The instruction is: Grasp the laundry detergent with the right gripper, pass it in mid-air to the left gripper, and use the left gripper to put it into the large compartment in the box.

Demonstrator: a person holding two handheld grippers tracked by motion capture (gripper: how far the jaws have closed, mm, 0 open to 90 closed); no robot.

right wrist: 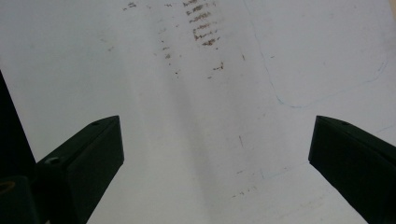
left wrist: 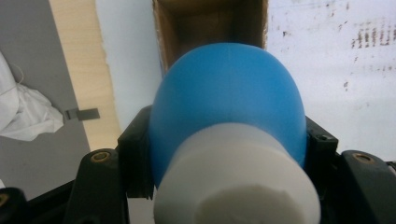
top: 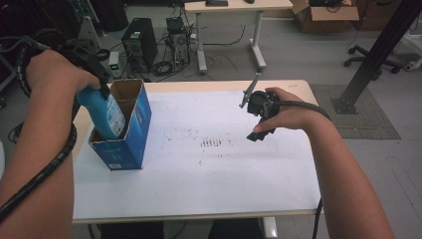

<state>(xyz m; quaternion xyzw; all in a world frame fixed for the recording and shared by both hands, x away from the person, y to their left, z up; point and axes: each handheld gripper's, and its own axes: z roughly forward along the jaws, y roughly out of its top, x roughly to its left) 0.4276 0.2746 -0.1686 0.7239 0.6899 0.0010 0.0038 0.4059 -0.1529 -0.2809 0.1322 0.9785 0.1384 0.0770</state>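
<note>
A: Below the left tongs (top: pixel 99 92), what sits there?

B: The box (top: pixel 124 129), open at the top, standing on the counter (top: pixel 199 189). The left tongs are clamped on the bottle (top: pixel 104 112) near its white cap, one jaw on each side of the blue shoulder, as the left gripper view shows. The bottle's base already dips into the near compartment of the box.

A: And its long axis?

B: Tilted. The cap end leans toward the hand, the base points down and away into the box. In the left gripper view the bottle (left wrist: pixel 226 112) runs straight out from the jaws, with the box (left wrist: pixel 210 23) mouth just past its far end. So I judge the move ahead to be a push along that axis, down into the compartment, with the tilt taken out so the base clears the cardboard divider.

A: The right tongs (top: pixel 256 119)?

B: Well apart, off to the right, hanging over bare counter (right wrist: pixel 196 116). Jaws spread wide, nothing between them. The left hand is the one at the box; the right looks idle.
</note>
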